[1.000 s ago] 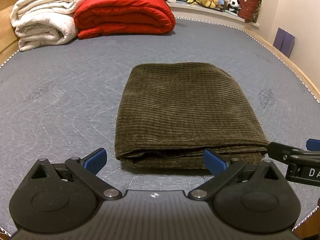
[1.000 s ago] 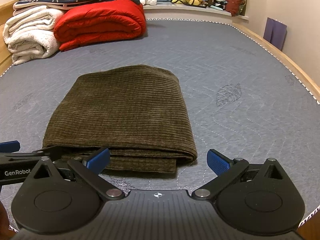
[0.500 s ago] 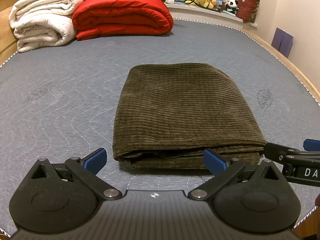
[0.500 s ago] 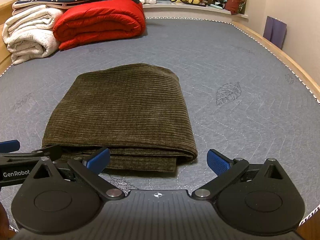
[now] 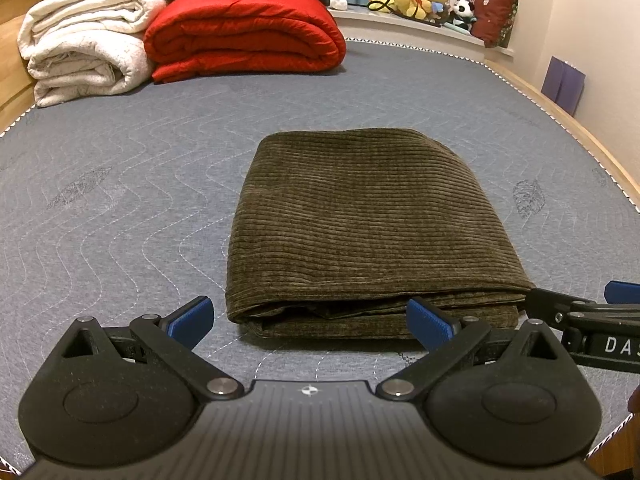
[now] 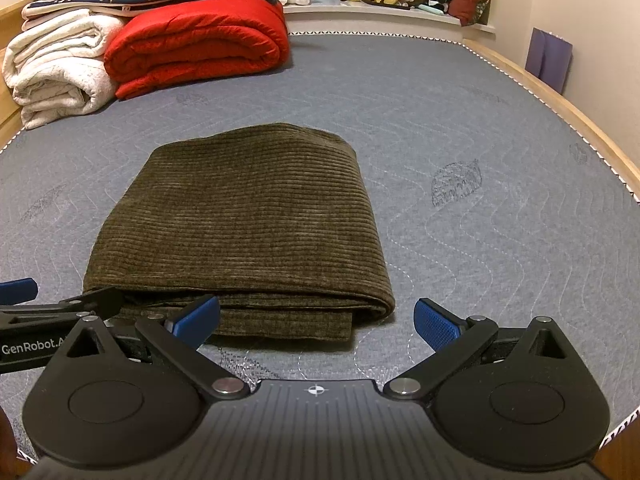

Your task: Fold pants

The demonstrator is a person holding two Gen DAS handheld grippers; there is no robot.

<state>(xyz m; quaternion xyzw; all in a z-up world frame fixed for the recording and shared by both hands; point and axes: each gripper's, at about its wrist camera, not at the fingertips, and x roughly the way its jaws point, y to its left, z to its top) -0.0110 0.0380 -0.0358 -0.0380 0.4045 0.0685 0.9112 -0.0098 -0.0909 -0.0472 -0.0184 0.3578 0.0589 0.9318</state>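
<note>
Grey quilted mattress (image 5: 120, 200) with folded olive-brown corduroy pants (image 5: 360, 220) lying in its middle.
At the far left lay a rolled white blanket (image 5: 84, 60), then a folded red quilt (image 5: 248, 32), with plush toys (image 5: 420, 0) on the ledge behind. Nearer, the left gripper (image 5: 310, 318) and the right gripper (image 6: 318, 318) both hovered with jaws spread wide, empty, just short of the pants' near folded edge.

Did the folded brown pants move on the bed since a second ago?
No. The pants keep the same shape and lie the same way beside the leaf print stitched in the mattress; only the camera view shifted slightly.
</note>
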